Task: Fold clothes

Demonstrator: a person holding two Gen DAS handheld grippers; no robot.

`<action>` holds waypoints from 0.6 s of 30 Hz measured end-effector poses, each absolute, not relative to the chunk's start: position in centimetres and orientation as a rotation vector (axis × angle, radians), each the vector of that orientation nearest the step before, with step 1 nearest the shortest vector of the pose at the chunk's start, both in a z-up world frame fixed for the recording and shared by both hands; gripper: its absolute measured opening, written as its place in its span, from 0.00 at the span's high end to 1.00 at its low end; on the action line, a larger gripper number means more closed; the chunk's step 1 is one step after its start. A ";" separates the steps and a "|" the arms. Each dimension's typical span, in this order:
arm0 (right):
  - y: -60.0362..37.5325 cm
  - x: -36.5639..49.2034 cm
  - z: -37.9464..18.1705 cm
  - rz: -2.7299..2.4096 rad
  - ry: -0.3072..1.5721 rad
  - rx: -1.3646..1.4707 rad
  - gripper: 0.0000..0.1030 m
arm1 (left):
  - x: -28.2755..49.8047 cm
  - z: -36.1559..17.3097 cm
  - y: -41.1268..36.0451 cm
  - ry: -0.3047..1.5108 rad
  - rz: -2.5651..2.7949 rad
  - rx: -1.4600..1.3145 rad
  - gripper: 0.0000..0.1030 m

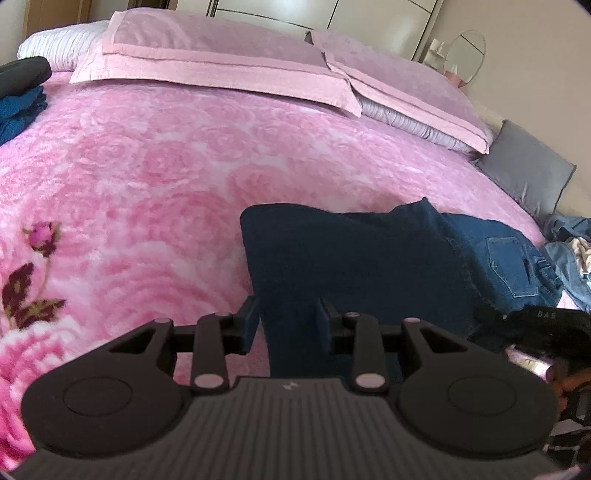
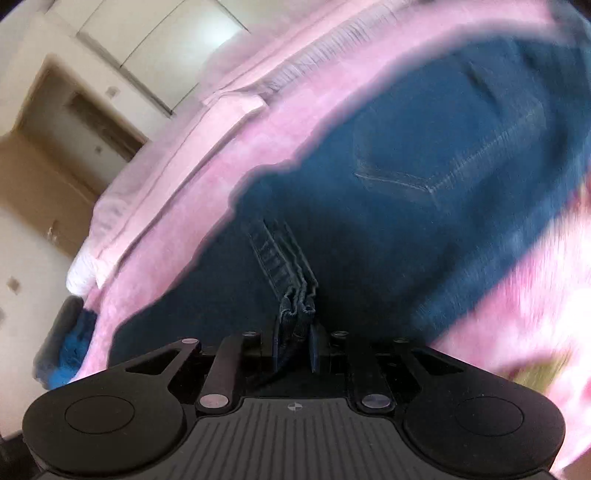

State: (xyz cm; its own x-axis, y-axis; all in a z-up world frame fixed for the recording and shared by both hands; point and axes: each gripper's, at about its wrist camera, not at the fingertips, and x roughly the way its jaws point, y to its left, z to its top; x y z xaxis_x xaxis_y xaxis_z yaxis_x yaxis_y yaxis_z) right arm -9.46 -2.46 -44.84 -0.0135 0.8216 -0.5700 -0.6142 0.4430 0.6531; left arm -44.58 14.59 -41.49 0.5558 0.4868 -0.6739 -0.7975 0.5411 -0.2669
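Observation:
A pair of dark blue jeans lies partly folded on the pink rose-pattern bedspread, back pocket to the right. My left gripper is open, its fingers either side of the jeans' near edge, not closed on it. My right gripper is shut on a bunched hem of the jeans, lifting it; this view is tilted and blurred. The right gripper's body also shows at the right edge of the left wrist view.
Two pink pillows lie at the head of the bed. A grey cushion and a heap of lighter denim clothes sit at the right. Blue clothing lies at the far left. Wardrobe doors stand behind.

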 end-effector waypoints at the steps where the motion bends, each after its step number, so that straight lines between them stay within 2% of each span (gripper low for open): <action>1: -2.2 -9.3 -44.7 1.152 1.091 0.232 0.86 | -44.6 -41.5 14.5 0.579 0.817 -0.603 0.73; 2: -1.9 -9.4 -44.3 1.145 1.089 0.209 0.86 | -44.6 -41.5 14.5 0.581 0.817 -0.601 0.74; 4: -1.2 -9.2 -43.4 1.170 1.110 0.164 0.77 | -44.7 -41.3 14.4 0.583 0.817 -0.596 0.76; 6: -1.0 -9.0 -42.6 1.171 1.103 0.101 0.75 | -44.7 -40.8 14.2 0.581 0.814 -0.579 0.81; 11: -2.6 -11.9 -37.5 1.156 0.767 -0.114 0.75 | -44.2 -39.7 14.3 0.576 0.782 -0.535 0.92; 13: -1.3 -13.2 -37.0 1.214 0.720 -0.159 0.75 | -43.3 -39.8 14.5 0.593 0.774 -0.514 0.93; 18: 1.3 -16.5 -41.4 1.255 0.687 -0.403 0.75 | -41.5 -43.3 15.1 0.710 0.784 -0.478 0.93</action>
State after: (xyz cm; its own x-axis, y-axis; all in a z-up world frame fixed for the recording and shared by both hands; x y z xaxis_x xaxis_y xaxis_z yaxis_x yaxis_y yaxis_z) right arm -16.51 1.34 -41.40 0.1513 0.7264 -0.6704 -0.9562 0.2795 0.0870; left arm -41.47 15.06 -43.28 0.5007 0.4678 -0.7283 -0.7706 0.6241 -0.1290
